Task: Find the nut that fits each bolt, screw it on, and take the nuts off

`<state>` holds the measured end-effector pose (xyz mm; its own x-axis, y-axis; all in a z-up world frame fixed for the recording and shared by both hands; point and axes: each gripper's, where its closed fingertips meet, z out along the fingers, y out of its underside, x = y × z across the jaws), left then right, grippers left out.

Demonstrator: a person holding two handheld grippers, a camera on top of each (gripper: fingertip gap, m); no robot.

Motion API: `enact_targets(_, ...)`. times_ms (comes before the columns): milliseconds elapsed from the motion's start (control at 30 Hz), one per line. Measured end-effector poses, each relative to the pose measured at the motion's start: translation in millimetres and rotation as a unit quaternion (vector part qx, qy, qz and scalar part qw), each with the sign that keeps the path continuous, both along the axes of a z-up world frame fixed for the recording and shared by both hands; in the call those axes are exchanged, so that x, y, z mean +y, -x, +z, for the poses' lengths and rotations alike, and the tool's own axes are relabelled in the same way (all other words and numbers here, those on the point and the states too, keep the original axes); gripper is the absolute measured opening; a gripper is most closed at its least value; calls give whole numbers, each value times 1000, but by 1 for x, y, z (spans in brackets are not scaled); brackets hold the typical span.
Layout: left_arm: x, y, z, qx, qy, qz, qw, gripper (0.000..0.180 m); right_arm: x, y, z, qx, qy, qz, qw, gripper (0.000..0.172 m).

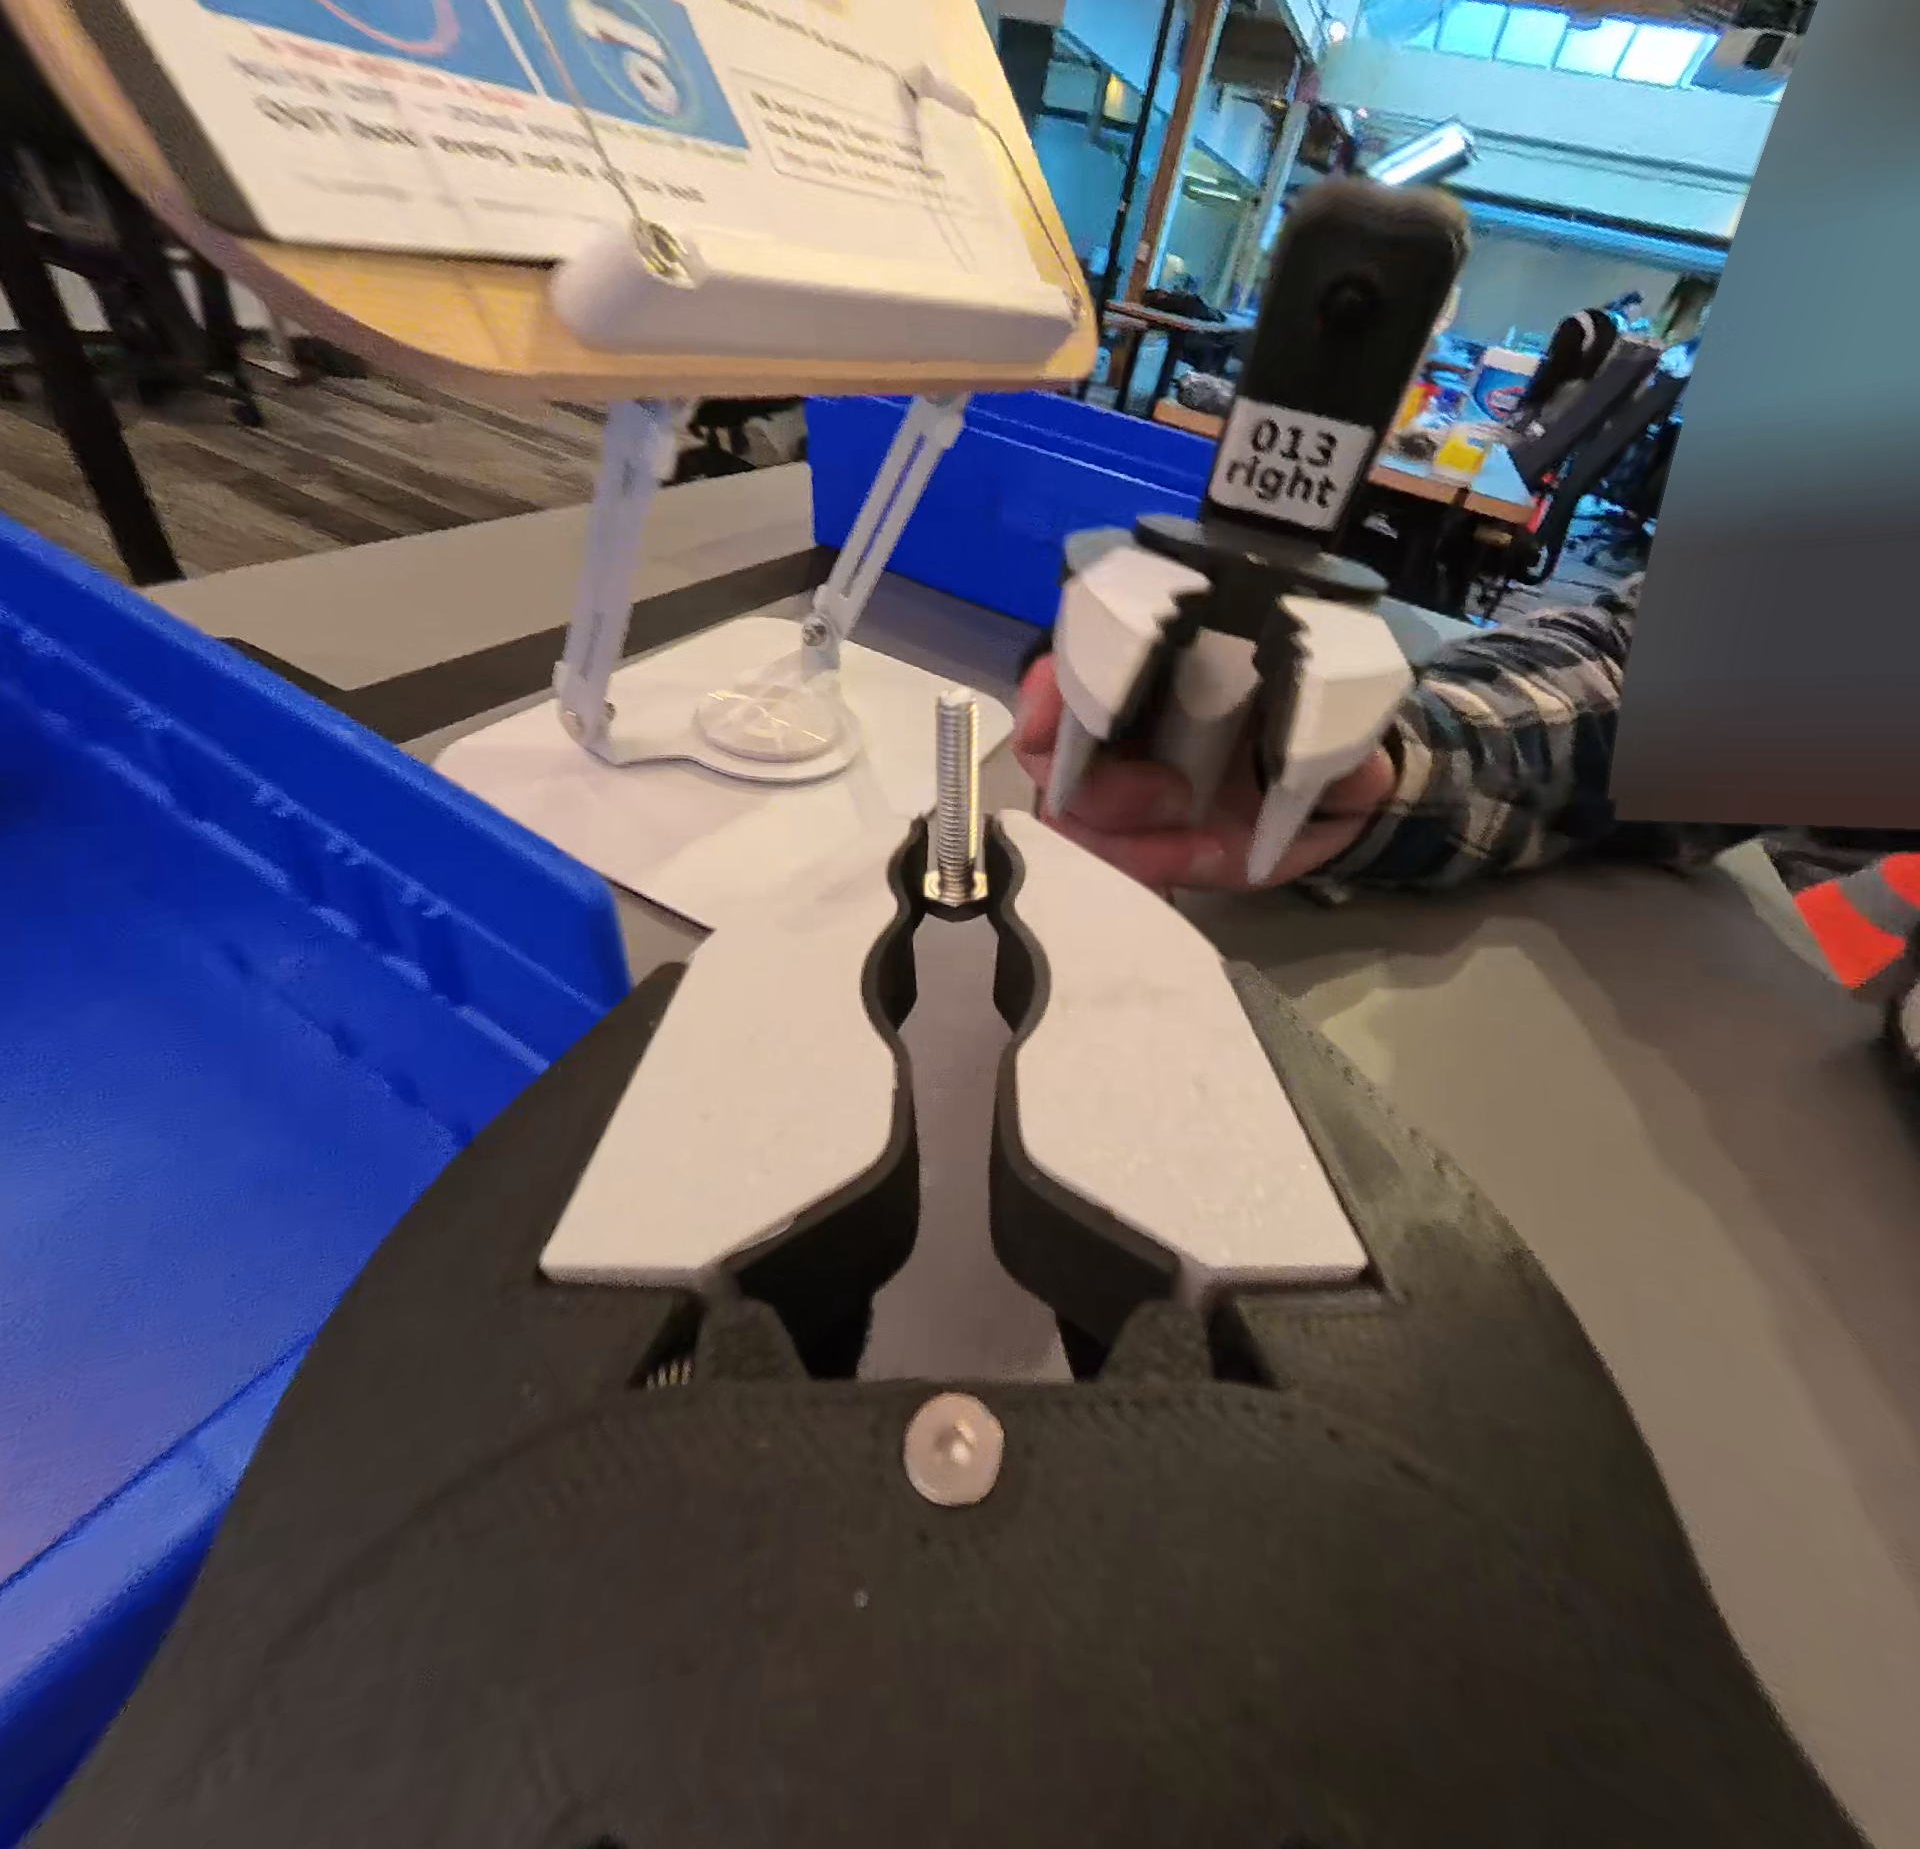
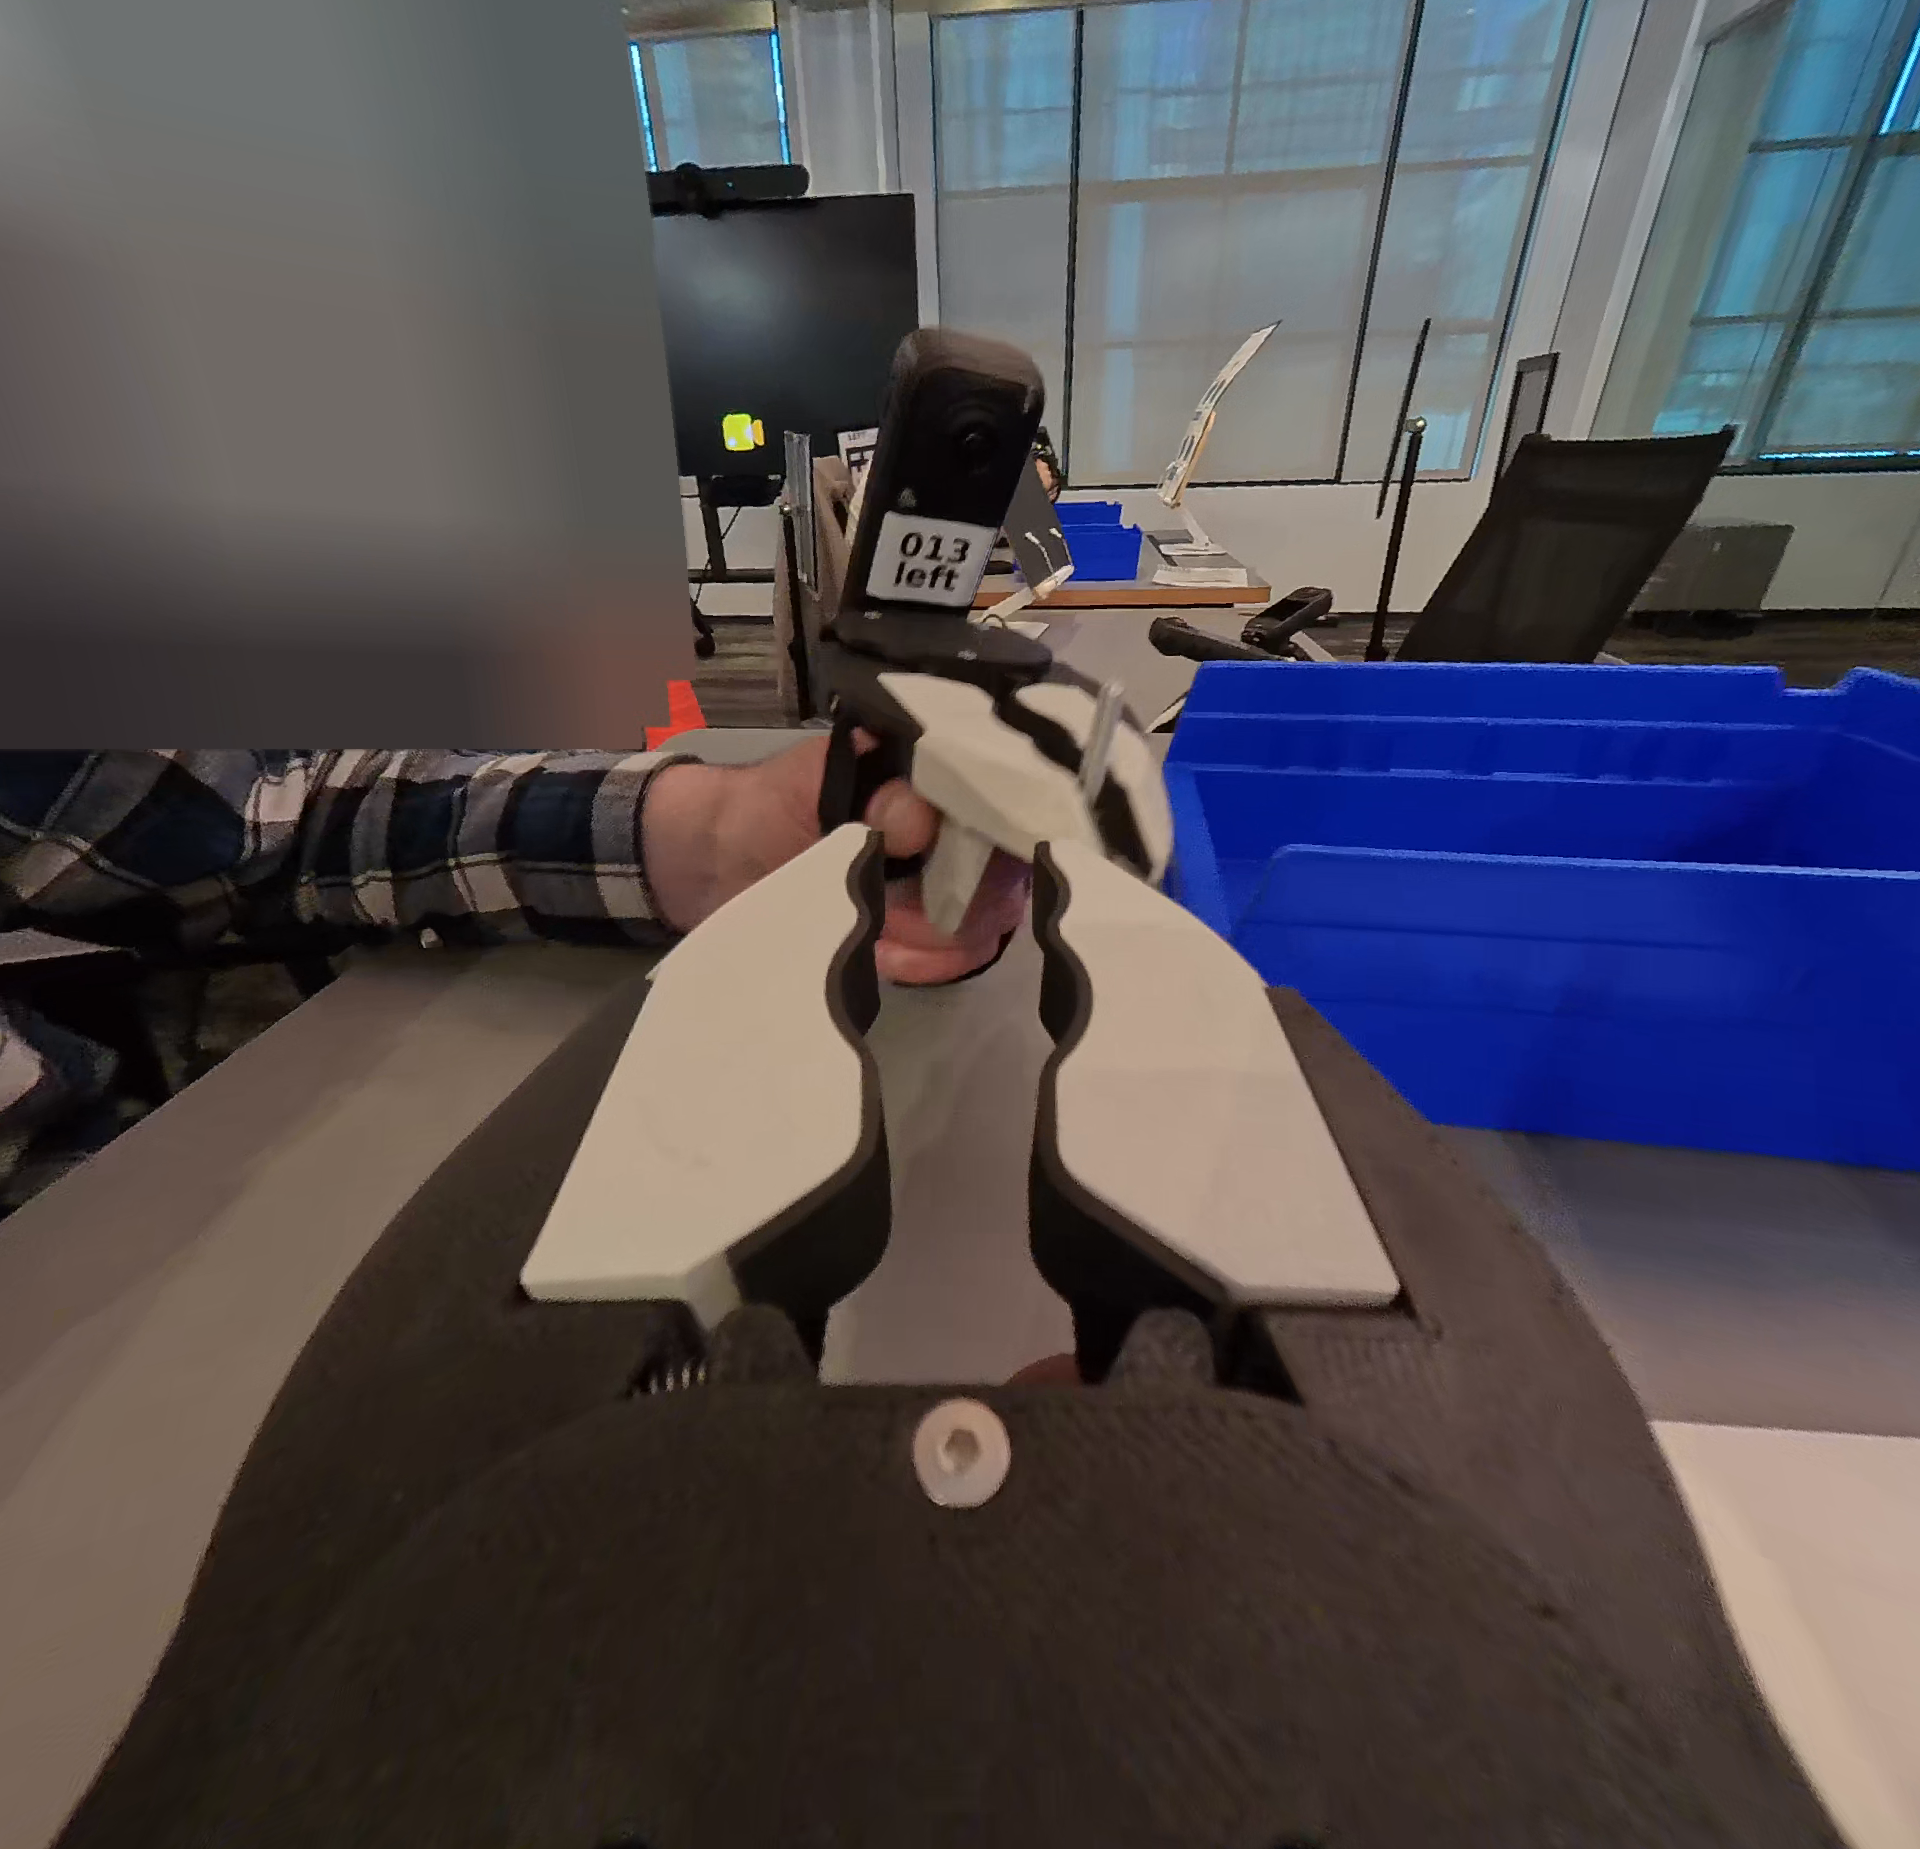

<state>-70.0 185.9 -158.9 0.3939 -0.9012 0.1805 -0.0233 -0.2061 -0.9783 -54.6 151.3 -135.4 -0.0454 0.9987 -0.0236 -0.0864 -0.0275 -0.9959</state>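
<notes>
Gripping a silver bolt [image 1: 954, 791] by its hex head between the left gripper [image 1: 954, 880] fingertips, pads pressed on the head, threaded shank upright and bare. Right gripper [image 2: 951, 864] spread apart, empty, held just beside and facing the bolt. No nut visible on the thread or in either view. Blue bin [image 1: 260, 968] close on the left side, second blue bin [image 2: 1558, 916] beyond. Advised: keep the shank steady and vertical; fetch a matching nut with the free gripper; start threads square.

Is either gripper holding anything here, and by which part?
The left gripper holds a silver bolt by its hex head, with the threaded shank standing up clear of the fingertips. The right gripper is open and holds nothing.
</notes>
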Motion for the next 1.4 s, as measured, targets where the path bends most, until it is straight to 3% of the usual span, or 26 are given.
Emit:
enact_targets(133,3,13,19,11,-21,28,999,10,-16,8,-8,-16,-10,19,1000,25)
enact_targets(233,7,28,43,43,-73,86,993,10,-24,11,-14,-26,-9,31,999,24)
enact_targets(333,7,32,56,3,-83,99,992,10,-36,12,-19,-34,3,59,998,21)
enact_targets(533,9,30,43,29,-69,103,992,10,-73,18,-35,-94,-74,122,985,27)
enact_targets(700,2,38,23,83,-69,107,988,10,-117,25,-70,-205,-108,204,951,31)
enact_targets(933,-2,60,10,124,-72,132,981,10,-166,37,-109,-307,-161,259,902,21)
enact_targets(1400,-7,71,8,134,-68,127,980,10,-183,48,-132,-382,-173,298,857,18)
